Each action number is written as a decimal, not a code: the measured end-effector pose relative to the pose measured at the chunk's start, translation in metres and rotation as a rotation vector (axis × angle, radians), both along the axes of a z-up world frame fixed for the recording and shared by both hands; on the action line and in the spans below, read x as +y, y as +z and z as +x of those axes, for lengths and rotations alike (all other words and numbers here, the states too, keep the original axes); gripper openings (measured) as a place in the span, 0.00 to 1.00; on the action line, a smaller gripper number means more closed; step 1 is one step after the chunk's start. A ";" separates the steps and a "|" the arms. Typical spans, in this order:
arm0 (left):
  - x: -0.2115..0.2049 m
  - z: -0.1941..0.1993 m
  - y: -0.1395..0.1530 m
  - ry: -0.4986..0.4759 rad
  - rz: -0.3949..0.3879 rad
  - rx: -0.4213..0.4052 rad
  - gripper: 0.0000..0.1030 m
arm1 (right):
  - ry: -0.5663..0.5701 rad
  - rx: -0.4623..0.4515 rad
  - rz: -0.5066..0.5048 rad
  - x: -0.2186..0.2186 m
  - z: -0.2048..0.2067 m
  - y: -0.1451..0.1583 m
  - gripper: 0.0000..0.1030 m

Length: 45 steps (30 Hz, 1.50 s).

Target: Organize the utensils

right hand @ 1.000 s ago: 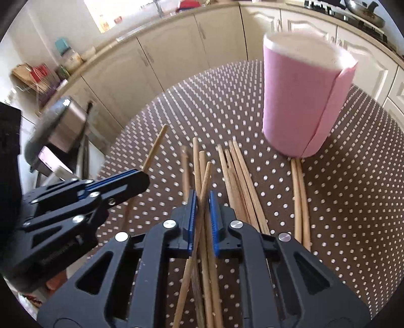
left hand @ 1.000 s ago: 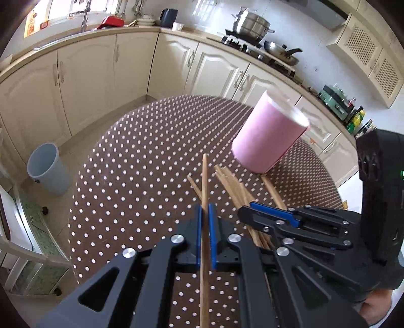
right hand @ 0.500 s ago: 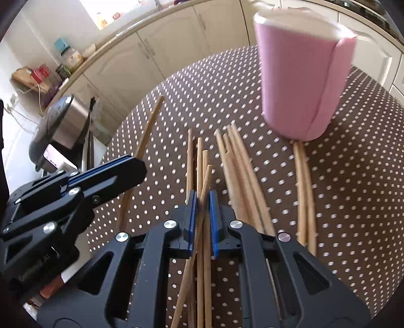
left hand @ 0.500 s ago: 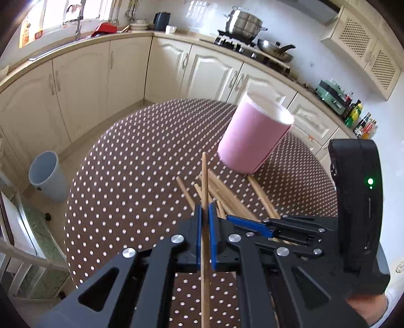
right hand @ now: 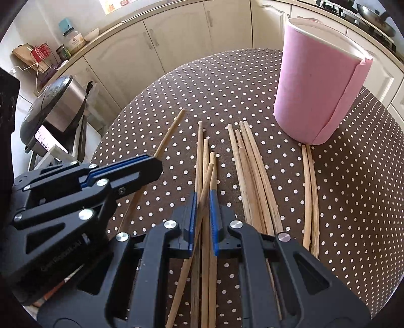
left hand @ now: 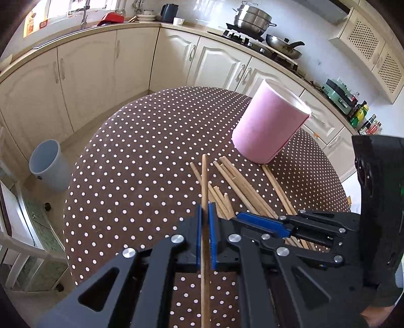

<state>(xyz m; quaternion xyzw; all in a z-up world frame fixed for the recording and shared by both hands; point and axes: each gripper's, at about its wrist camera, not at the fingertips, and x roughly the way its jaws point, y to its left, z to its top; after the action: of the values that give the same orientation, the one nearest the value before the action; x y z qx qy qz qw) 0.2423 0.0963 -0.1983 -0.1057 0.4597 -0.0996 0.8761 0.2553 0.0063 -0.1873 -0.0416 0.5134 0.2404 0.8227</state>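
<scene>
My left gripper is shut on one wooden chopstick, which sticks out ahead of its blue pads above the table. My right gripper is shut on another chopstick, held at a slant between its pads. Several loose chopsticks lie on the cloth under and ahead of the right gripper; two more rest against the foot of the pink cup. The cup stands upright beyond the chopsticks. The two grippers hang side by side, the left gripper left of the right gripper.
The round table wears a brown cloth with white dots. On the floor past its left edge stands a grey bin. A rice cooker sits on a low stand to the left. Cream cabinets and a stove with pots line the walls.
Both grippers have kept hold of their chopsticks. The right gripper has shifted a little over the loose chopsticks; the pink cup and the chopsticks on the cloth stay in place.
</scene>
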 end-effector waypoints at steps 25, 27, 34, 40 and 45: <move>-0.018 -0.024 0.099 -0.046 -0.031 -0.199 0.06 | 0.028 -0.157 0.212 -0.050 -0.023 0.097 0.07; -0.015 -0.021 0.094 -0.028 -0.019 -0.180 0.06 | 0.029 -0.133 0.189 -0.050 -0.022 0.085 0.07; 0.001 -0.011 0.055 0.021 0.005 -0.083 0.06 | -0.032 0.084 0.153 -0.044 -0.008 0.016 0.07; 0.001 -0.002 0.030 0.008 -0.004 -0.033 0.06 | -0.081 0.153 0.187 -0.041 0.002 -0.003 0.07; 0.006 -0.002 0.016 0.014 -0.007 -0.011 0.06 | -0.064 0.141 0.149 -0.029 0.001 -0.001 0.07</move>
<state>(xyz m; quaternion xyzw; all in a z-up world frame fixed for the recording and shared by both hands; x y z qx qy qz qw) 0.2406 0.1020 -0.1827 -0.1115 0.4538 -0.0959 0.8789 0.2562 -0.0224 -0.1887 0.0530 0.5519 0.2537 0.7926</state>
